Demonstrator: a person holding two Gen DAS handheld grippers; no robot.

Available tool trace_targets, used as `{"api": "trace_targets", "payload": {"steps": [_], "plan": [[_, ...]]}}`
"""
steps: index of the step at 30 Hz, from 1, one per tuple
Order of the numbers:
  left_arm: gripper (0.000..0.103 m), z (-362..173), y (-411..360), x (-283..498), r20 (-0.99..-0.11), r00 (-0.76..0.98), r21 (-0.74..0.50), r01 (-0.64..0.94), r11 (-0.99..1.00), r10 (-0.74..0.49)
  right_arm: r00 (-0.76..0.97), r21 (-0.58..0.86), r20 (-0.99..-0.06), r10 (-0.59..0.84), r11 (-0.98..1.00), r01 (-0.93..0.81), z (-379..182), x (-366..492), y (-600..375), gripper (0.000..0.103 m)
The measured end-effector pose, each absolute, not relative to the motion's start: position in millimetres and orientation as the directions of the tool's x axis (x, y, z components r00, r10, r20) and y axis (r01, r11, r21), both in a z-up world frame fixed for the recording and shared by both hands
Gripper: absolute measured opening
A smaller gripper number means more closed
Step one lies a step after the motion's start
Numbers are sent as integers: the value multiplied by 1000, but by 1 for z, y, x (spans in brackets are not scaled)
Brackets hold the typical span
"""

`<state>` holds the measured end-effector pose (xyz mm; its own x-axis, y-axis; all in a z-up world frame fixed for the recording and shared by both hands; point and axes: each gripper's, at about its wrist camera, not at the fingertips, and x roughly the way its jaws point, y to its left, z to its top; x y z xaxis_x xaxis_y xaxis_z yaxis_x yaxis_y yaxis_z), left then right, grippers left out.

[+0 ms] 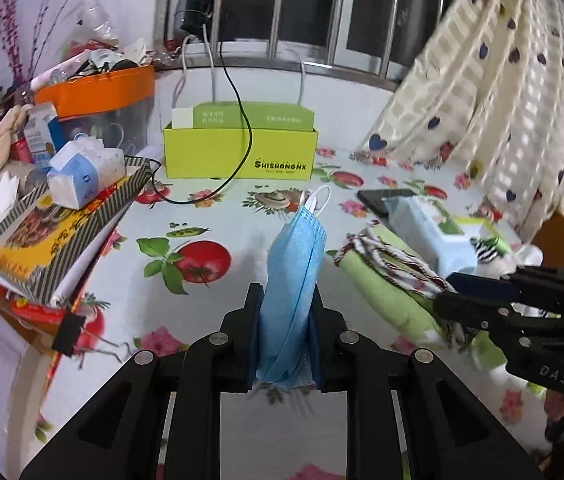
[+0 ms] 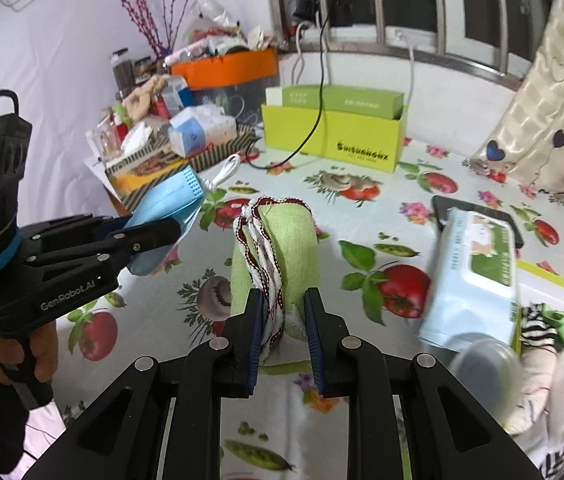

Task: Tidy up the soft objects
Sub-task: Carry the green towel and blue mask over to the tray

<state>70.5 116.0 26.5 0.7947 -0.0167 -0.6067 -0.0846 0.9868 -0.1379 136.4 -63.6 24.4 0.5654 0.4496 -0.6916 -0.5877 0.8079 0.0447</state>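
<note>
My left fingers (image 1: 284,320) pinch a pleated blue mask (image 1: 296,280) above the fruit-print tabletop (image 1: 209,216); my right fingers (image 2: 284,320) pinch a folded green cloth (image 2: 282,248) with red-white trim. A wipes pack (image 2: 478,276) lies right, blurred. The yellow box (image 1: 239,152) stands behind, a black cable (image 1: 241,120) draped over it.

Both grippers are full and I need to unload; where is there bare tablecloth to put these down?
Free: the middle of the tablecloth, between the yellow-green box and the grippers. Crowded: the stacked boxes on the left; the wipes pack and phone on the right.
</note>
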Motion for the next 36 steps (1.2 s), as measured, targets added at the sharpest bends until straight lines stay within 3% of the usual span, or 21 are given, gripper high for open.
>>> {"api": "trace_targets", "payload": {"steps": [15, 36], "plan": [[21, 45, 63, 59, -580, 814, -139, -64, 988, -28, 650, 28, -614, 448, 836, -548, 59, 98, -120, 19], [21, 57, -8, 69, -575, 806, -137, 70, 988, -137, 728, 51, -570, 381, 901, -432, 70, 82, -197, 19]]}}
